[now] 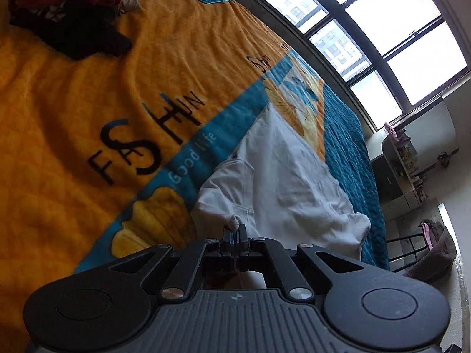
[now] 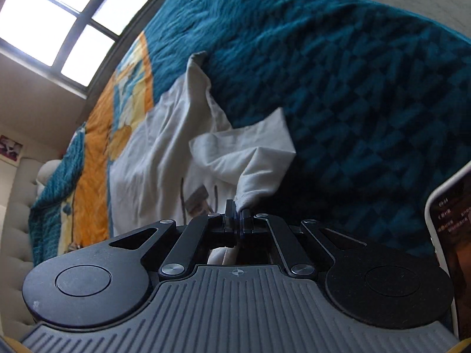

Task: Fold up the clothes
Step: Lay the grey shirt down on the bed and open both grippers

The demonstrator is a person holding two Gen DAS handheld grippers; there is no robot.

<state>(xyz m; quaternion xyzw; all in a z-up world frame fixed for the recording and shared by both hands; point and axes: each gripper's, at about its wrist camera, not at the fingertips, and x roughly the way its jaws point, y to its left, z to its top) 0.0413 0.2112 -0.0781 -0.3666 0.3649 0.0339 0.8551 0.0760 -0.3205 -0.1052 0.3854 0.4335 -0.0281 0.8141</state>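
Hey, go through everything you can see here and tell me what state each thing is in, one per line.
White garment: spread crumpled on the bed, pinched at two spots.
Left gripper: jaws shut on the white garment.
Right gripper: jaws shut on the white garment.
Clothes pile: heaped, unfolded.
Bedspread: laid out, lightly wrinkled.
Phone: screen lit.

Bed covered by orange-and-teal blanket, black lettering on it. Big window behind, cluttered shelf beside it. Phone at right edge.
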